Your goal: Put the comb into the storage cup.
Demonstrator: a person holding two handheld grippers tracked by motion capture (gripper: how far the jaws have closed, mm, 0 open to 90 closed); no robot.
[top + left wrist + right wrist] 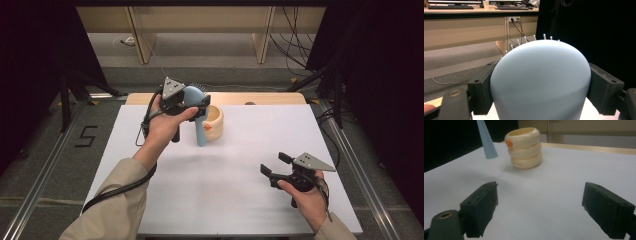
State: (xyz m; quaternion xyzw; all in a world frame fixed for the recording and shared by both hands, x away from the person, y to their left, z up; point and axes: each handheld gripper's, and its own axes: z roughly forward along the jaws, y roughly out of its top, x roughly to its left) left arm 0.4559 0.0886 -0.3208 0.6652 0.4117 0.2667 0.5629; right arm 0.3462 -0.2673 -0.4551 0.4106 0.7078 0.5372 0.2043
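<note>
Pale blue hairbrush (196,107), cream holder (214,122), orange-spotted perhaps.

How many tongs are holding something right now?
1. The left tongs at the table's far side are shut on the blue hairbrush, beside the cream cup. The right tongs, near right, are open and hold nothing.

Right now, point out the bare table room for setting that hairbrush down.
Bare: the white table between the left hand-held gripper and the right hand-held gripper, plus the far right corner. Crowded: the far middle, where the blue hairbrush hangs beside the cream holder.
</note>
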